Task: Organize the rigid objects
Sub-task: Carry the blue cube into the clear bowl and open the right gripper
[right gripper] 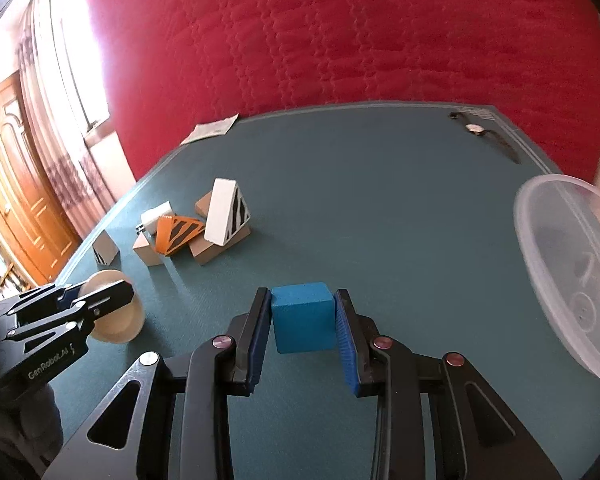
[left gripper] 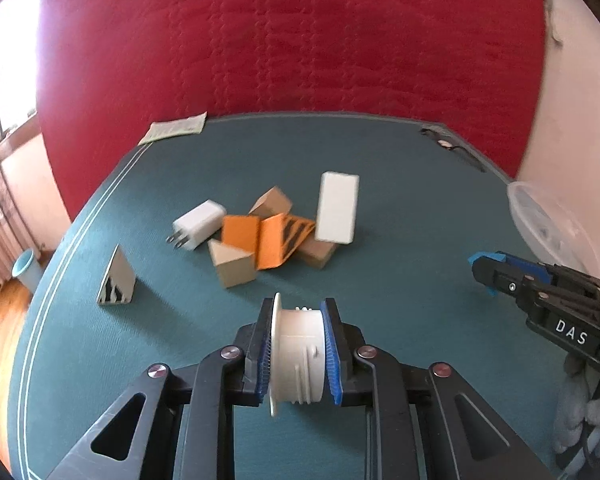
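Left gripper (left gripper: 299, 354) clamps one spool (left gripper: 298, 354); right gripper (right gripper: 303, 320) one blue cube (right gripper: 303, 316).

A counter (left gripper: 380, 200) covered in teal felt, edged with thin pale lines along its left border, is seen in front of a red quilted surface. Near its middle a cluster is gathered: a white plug-in charger (left gripper: 198, 224), an orange block with black stripes (left gripper: 278, 242), several plain tan wooden blocks (left gripper: 234, 266), and a white rectangular block (left gripper: 337, 208) that leans on them, touching. A cream wedge with black zebra stripes (left gripper: 117, 280) stands apart to the left. A pale printed paper slip (left gripper: 175, 130) lies at the far left edge, and a black-strapped wristwatch (right gripper: 486, 134) at the far right corner.
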Demonstrator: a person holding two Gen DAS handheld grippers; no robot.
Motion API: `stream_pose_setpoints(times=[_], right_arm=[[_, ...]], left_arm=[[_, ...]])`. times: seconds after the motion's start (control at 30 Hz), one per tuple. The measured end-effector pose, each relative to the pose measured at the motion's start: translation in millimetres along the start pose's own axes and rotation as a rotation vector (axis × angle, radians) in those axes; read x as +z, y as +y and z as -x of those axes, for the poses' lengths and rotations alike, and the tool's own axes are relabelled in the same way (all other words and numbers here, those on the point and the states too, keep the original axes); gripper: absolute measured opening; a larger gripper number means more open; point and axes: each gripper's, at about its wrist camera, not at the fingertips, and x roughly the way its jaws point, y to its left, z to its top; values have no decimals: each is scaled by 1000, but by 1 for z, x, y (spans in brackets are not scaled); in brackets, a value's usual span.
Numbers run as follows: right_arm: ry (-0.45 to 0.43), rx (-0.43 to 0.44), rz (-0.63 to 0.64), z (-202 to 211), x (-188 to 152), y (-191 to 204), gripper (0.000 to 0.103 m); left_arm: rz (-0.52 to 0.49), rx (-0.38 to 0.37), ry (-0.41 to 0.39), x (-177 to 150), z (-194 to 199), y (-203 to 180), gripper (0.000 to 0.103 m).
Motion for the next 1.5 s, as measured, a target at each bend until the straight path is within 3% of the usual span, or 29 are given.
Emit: stream_pose_setpoints(times=[0.53, 1.0, 1.4, 1.5], right_arm=[[-96, -125, -63, 52, 0, -53, 33], [-187, -327, -167, 97, -2, -118, 33], [-161, -449, -239, 84, -15, -166, 33], [-157, -443, -265, 83, -19, -176, 33]], left_arm=[[-40, -40, 10, 1, -1, -25, 23], [-121, -89, -28, 18, 6, -66, 23], [-192, -159, -58, 35, 8, -112, 23], [-210, -175, -61, 38, 8, -125, 23]])
